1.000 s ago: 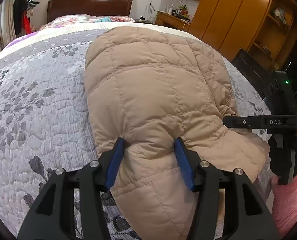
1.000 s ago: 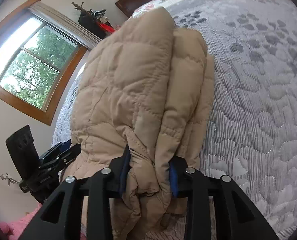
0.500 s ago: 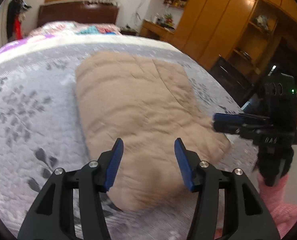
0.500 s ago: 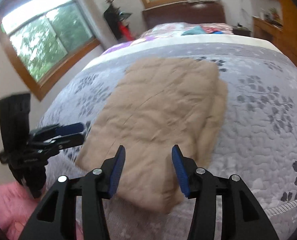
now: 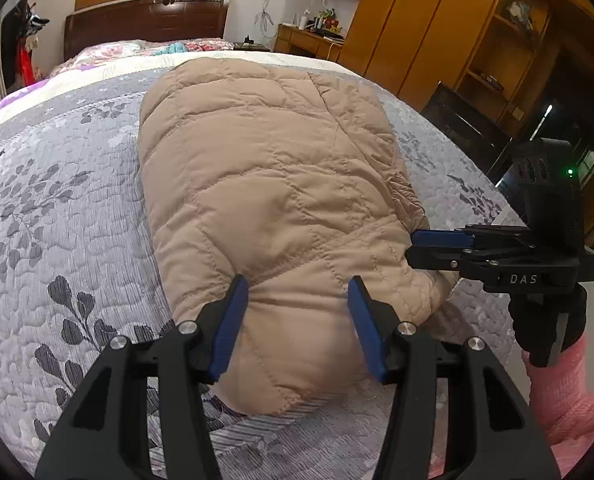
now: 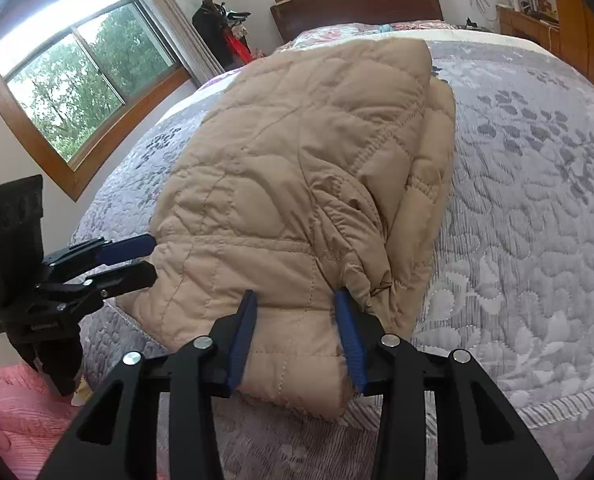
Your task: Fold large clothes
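Hovering low over folded tan jacket [image 5: 273,200] on bed [image 5: 57,208]: left gripper [image 5: 299,320], right gripper [image 6: 297,332], both jaws spread, holding nothing.

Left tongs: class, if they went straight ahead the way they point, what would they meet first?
The folded tan jacket on the bed; its near end already bulges between the open left tongs, though actual contact is unclear.
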Motion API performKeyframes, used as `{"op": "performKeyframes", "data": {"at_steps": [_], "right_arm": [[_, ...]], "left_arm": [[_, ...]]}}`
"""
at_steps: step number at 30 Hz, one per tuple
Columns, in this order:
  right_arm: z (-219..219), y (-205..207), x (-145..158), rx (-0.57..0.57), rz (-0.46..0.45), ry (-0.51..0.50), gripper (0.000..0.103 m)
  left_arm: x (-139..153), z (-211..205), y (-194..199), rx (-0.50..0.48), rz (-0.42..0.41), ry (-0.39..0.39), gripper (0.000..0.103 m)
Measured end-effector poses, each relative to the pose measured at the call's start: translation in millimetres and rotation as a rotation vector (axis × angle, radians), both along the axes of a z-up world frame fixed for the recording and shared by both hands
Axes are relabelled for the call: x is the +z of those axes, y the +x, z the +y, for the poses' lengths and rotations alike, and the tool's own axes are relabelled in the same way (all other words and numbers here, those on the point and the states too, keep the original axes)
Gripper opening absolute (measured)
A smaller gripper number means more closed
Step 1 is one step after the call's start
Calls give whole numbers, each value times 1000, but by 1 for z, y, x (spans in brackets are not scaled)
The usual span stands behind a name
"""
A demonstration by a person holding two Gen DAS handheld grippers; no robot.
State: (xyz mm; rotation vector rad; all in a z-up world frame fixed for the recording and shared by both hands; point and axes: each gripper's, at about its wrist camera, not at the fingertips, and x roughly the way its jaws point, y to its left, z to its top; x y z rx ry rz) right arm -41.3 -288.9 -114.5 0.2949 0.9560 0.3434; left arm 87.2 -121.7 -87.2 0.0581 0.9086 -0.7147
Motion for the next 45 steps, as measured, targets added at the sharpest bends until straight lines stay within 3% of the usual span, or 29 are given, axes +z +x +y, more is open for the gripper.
{"op": "performKeyframes", "data": {"at_steps": [13,35,41,45], "right_arm": [[10,-8,-19,-34,-39,-19,40],[20,1,-15,-52,-6,-43,41],[15,0,11,-60,-3,-25,42],[11,-5,45,-76,-87,-59,44]], "left_arm": [[-9,0,0,9,-36,-3,51],[-12,4,4,5,-31,-19,51],[3,7,5,4,-19,-18,51],[19,10,8,22,-52,-7,51]]}}
